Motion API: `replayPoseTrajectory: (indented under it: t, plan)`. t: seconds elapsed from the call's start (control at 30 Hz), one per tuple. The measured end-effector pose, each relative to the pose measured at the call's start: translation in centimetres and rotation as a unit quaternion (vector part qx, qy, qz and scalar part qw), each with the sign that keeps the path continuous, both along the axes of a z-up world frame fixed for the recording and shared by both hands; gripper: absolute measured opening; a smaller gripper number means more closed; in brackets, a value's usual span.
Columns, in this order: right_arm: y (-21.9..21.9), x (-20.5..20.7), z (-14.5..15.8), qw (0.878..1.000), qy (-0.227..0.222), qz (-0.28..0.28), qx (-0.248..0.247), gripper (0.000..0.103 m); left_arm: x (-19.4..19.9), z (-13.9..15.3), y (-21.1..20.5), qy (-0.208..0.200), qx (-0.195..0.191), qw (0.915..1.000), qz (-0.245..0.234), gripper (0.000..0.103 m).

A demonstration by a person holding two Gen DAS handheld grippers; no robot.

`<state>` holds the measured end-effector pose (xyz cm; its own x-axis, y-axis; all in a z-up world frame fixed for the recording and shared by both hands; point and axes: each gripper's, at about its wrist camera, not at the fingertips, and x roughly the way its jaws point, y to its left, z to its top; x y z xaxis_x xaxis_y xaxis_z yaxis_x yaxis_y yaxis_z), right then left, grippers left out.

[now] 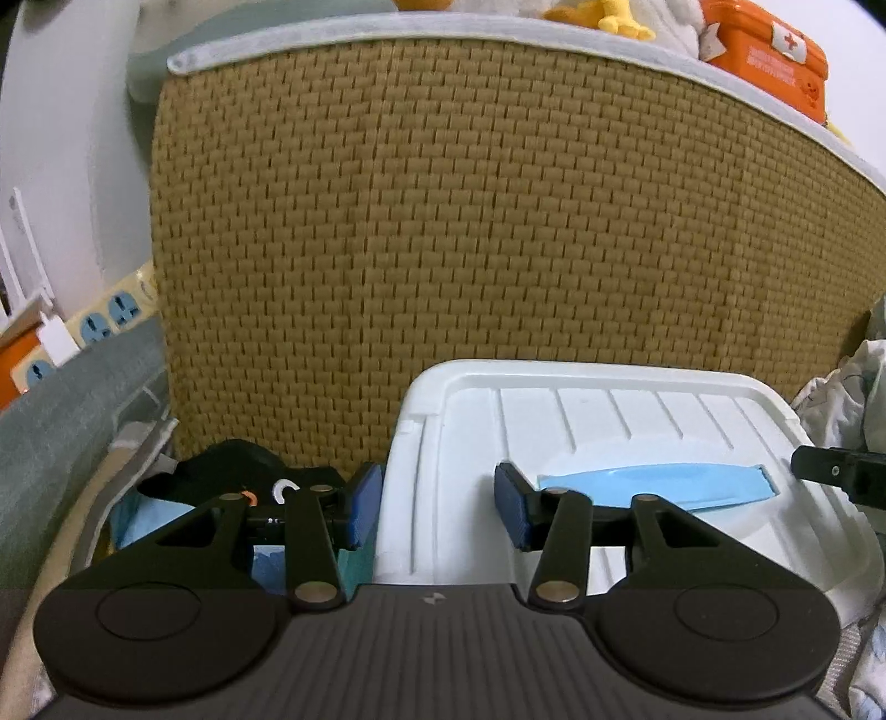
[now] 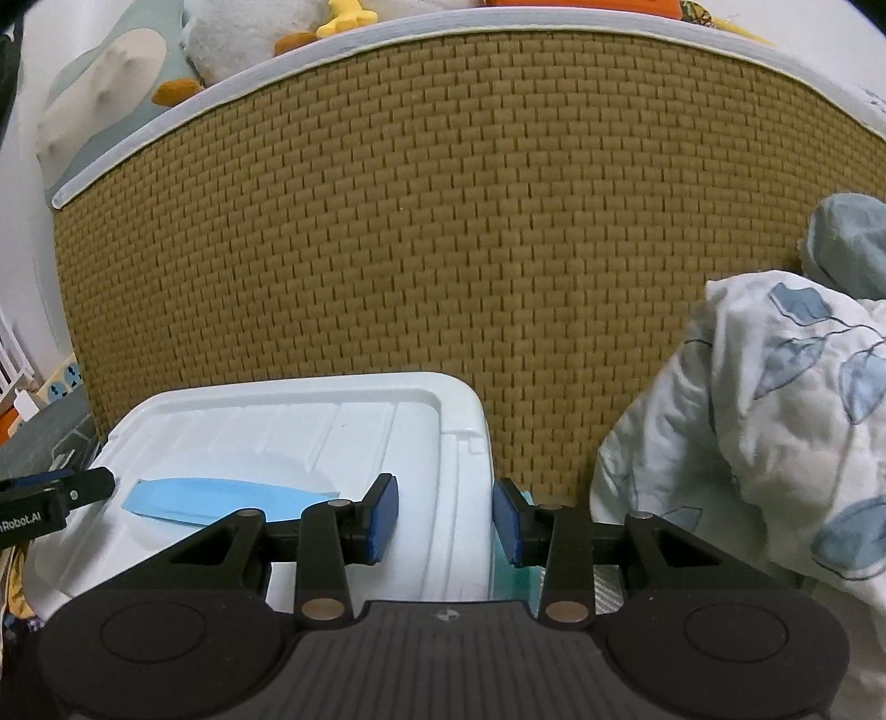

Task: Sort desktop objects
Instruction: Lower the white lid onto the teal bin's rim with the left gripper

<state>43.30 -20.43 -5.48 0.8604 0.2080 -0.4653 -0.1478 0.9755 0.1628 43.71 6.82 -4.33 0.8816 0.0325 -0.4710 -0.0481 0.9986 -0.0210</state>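
My left gripper (image 1: 437, 509) straddles the near left corner of the white storage box (image 1: 598, 421): one blue pad hangs outside the box's left wall, the other sits over the lid, and I see a gap on each side, so the jaws stand part open with nothing clamped. My right gripper (image 2: 446, 518) mirrors it at the box's right corner, one pad over the lid, one just outside the right wall, also part open and empty. I judge this paired stance is for taking the box by both ends, to lift or shift it.

Between the tools, the lid is on, with a pale blue handle (image 1: 653, 487) lying flat in its recess; the contents are hidden.

Left of my left tool, dark items (image 1: 232, 471) lie in a low spot I cannot identify. Right of my right tool sits a crumpled floral quilt (image 2: 764, 421).

Beyond the box rises a woven headboard (image 1: 443, 221), with an orange first-aid tin (image 1: 769, 55) and plush toys (image 2: 221, 44) on top.
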Motion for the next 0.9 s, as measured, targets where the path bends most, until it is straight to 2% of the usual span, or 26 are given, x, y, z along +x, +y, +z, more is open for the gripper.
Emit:
replayPoseTrajectory:
  t: [0.1, 0.17, 0.33, 0.4, 0.53, 0.6, 0.67, 0.77, 0.9]
  plan:
    - [0.5, 0.2, 0.1, 1.000, -0.005, 0.000, -0.004, 0.047, 0.5, 0.1, -0.4, -0.008, 0.001, 0.9998, -0.015, 0.048]
    - [0.8, 0.4, 0.0, 1.000, -0.011, -0.001, -0.006, 0.052, 0.6, -0.1, -1.2, -0.013, 0.022, 0.9994, -0.022, 0.049]
    - [0.6, 0.9, 0.1, 1.000, -0.010, 0.001, 0.000, 0.051, -0.5, 0.7, -1.8, -0.055, 0.058, 0.9968, 0.005, 0.050]
    - [0.5, 0.7, 0.4, 1.000, -0.024, -0.008, 0.000, 0.051, -1.5, 1.7, -1.2, -0.068, 0.044, 0.9966, 0.013, 0.049]
    - [-0.3, -0.6, 1.2, 0.999, -0.046, -0.010, 0.006, 0.052, -4.3, 2.9, -0.6, -0.089, 0.021, 0.9955, 0.027, 0.064]
    - [-0.7, -1.5, 1.4, 0.998, -0.051, -0.012, 0.018, 0.052, -5.7, 3.1, -0.9, -0.094, 0.023, 0.9949, 0.027, 0.068]
    - [-0.4, -2.8, 1.3, 0.998, -0.059, -0.020, 0.014, 0.052, -7.1, 3.2, -1.4, -0.098, 0.023, 0.9946, 0.024, 0.076]
    - [0.5, -5.1, 1.6, 0.997, -0.070, -0.013, 0.000, 0.052, -8.7, 3.7, -3.1, -0.096, 0.033, 0.9946, 0.022, 0.081]
    - [1.6, -8.5, 2.1, 0.996, -0.092, 0.001, 0.000, 0.052, -10.6, 3.2, -4.6, -0.073, 0.035, 0.9966, 0.014, 0.089]
